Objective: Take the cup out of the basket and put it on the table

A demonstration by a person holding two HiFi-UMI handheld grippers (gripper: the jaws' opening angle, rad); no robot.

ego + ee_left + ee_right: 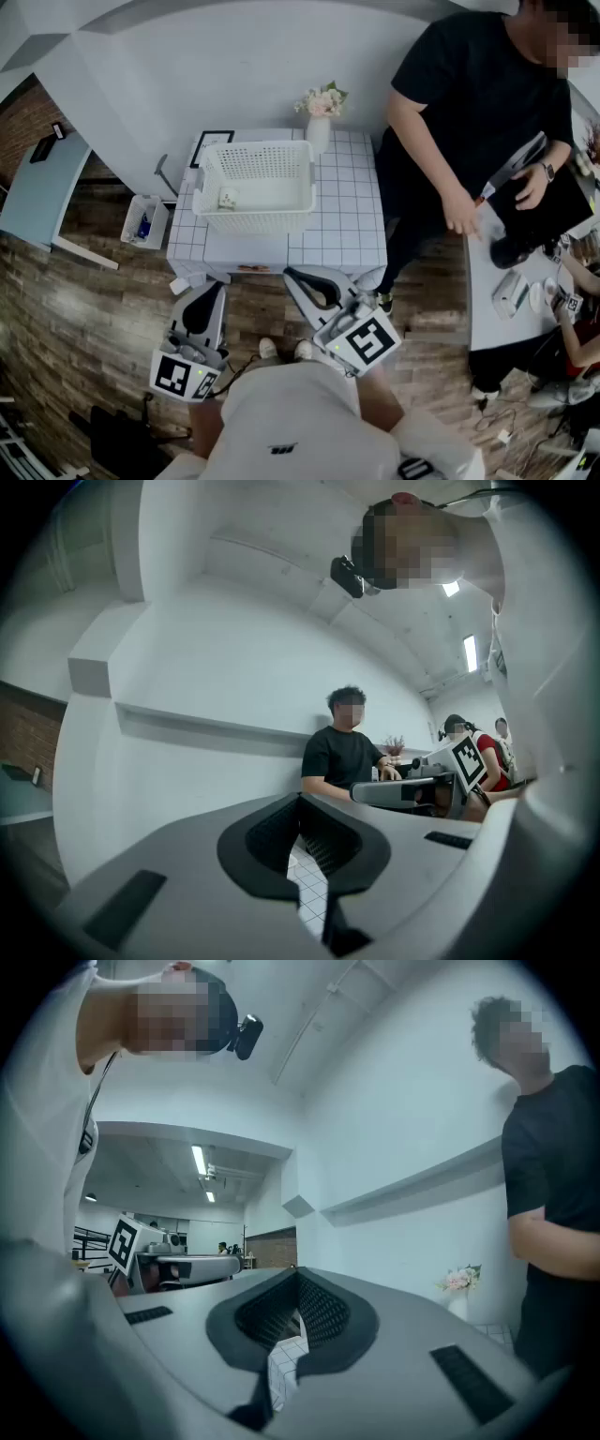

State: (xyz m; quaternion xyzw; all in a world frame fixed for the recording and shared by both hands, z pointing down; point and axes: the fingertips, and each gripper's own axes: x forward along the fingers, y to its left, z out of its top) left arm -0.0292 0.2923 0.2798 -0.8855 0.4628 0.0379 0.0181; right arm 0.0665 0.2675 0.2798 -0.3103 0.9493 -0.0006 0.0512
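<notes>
A white slotted basket (255, 186) stands on the white tiled table (342, 220) in the head view. Inside it, near its left wall, lies a small white cup (227, 198). Both grippers hang below the table's near edge, well short of the basket. My left gripper (213, 285) is shut and empty, with its jaw tips touching (298, 802). My right gripper (292, 274) is also shut with nothing in it (298, 1275). Neither gripper view shows the cup or the basket; only a sliver of tiled tabletop (309, 885) appears between the jaws.
A vase of flowers (320, 116) and a picture frame (212, 144) stand at the table's far edge. A person in a black shirt (473, 103) stands at the table's right, beside a cluttered side table (516, 281). A small bin (144, 221) sits on the floor to the left.
</notes>
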